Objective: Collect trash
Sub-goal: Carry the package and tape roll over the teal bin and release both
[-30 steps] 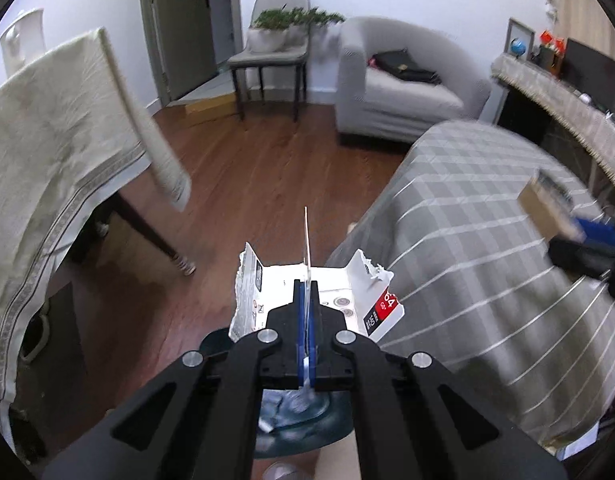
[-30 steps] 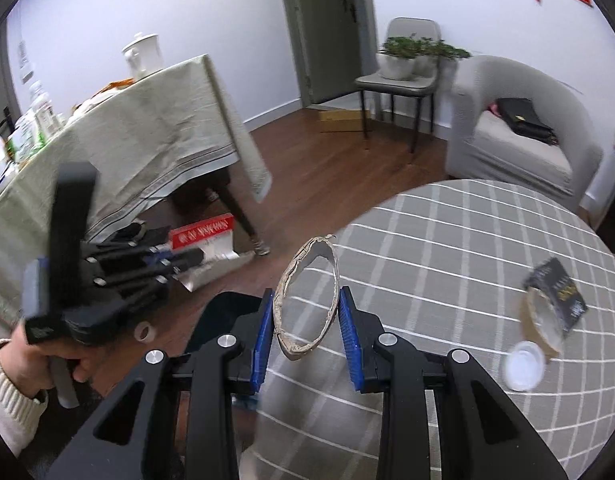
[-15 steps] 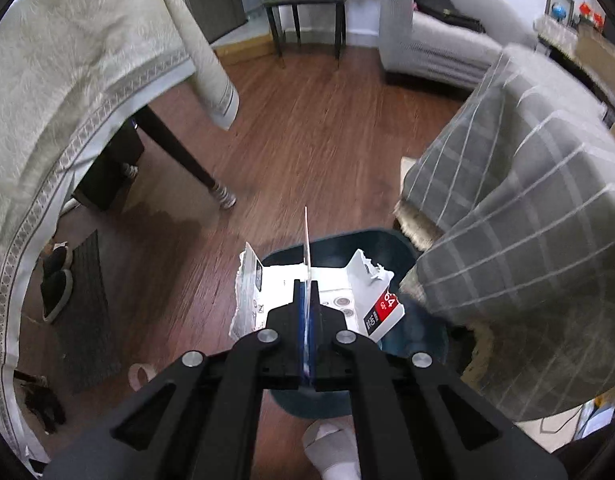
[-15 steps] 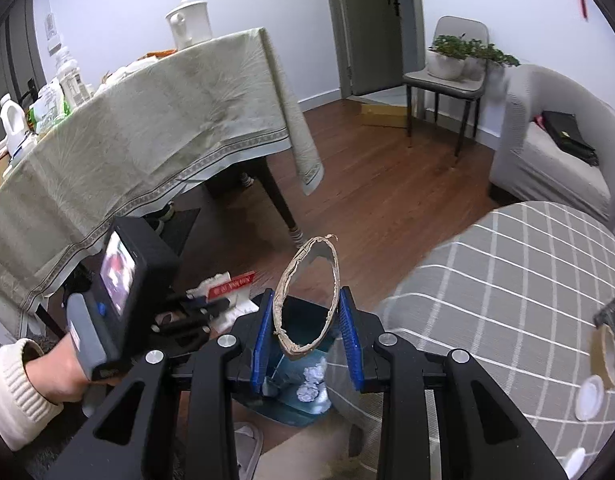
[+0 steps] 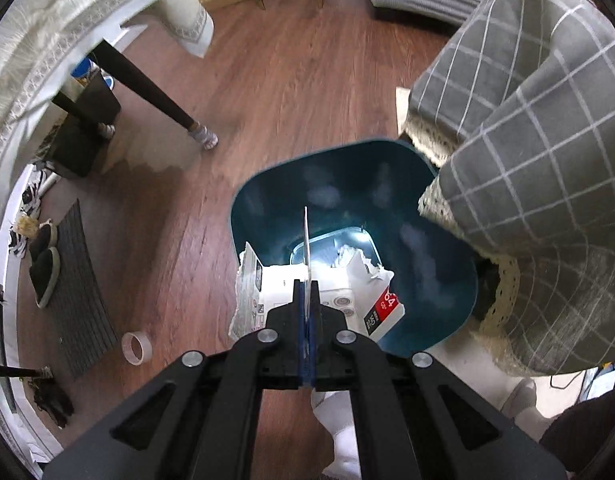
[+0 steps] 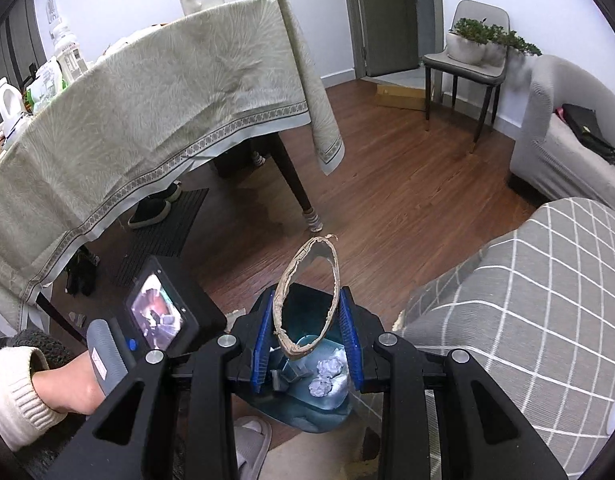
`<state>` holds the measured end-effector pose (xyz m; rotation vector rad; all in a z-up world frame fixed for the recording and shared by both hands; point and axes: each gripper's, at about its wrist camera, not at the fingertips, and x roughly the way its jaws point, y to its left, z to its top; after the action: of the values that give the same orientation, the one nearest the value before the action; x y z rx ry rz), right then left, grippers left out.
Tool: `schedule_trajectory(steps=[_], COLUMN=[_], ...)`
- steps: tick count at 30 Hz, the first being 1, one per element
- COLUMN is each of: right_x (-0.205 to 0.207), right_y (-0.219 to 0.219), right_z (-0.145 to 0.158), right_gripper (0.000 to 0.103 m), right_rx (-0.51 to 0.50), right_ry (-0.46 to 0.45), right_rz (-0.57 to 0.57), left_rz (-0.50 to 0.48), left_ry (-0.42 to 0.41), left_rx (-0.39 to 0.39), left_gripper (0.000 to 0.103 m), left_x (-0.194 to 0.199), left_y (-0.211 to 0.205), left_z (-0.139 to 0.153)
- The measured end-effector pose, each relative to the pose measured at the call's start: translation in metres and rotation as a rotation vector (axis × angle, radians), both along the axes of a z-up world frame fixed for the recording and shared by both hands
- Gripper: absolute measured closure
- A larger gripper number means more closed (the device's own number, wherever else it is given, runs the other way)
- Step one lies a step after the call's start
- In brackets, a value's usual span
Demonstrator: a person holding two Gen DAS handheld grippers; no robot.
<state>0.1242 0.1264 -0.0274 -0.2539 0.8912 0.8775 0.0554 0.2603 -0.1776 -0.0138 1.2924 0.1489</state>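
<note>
My left gripper (image 5: 306,292) points steeply down over the open dark teal bin (image 5: 347,172) on the wooden floor. Its jaws are opening, though the pads still pinch the torn white package with a red label (image 5: 279,284), which hangs over the bin's near rim. In the right wrist view my right gripper (image 6: 307,344) is shut on a flattened cardboard ring (image 6: 282,300), held upright above the same bin (image 6: 291,408). Crumpled paper (image 6: 327,368) lies in the bin's bottom. The left gripper's body (image 6: 159,316) and the hand holding it (image 6: 63,384) show at the lower left.
A grey checked tablecloth (image 5: 539,160) hangs over the bin's right side. A beige-clothed table (image 6: 147,92) with a dark leg (image 5: 147,92) stands to the left. A tape roll (image 5: 136,347) and slippers (image 5: 45,272) lie on the floor; a socked foot (image 5: 339,432) is near.
Both grippers came down and tilted toward the floor; the bin now fills the middle of the left view. The right gripper left the checked table and now hangs over the bin, still holding the ring.
</note>
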Motion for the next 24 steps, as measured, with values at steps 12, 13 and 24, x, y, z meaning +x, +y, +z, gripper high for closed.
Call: schedule_trajectory(steps=[12, 13, 24], right_x=[0.002, 0.003, 0.009], right_y=[0.017, 0.018, 0.035], right_z=[-0.021, -0.023, -0.056], right_gripper=[0.071, 0.071, 0.071], right_rx=[-0.044, -0.048, -0.105], right_ry=[0.037, 0.041, 0.084], right_rz=[0.010, 0.010, 0.012], left_rz=[0.025, 0.032, 0.090], left_ry=[-0.104, -0.127, -0.320], left_rx=[-0.007, -0.018, -0.008], left_gripper=[0.061, 0.058, 0.039], left_x=[-0.006, -0.006, -0.014], left_y=[0.016, 0.018, 0.034], left_z=[0.022, 0.029, 0.083])
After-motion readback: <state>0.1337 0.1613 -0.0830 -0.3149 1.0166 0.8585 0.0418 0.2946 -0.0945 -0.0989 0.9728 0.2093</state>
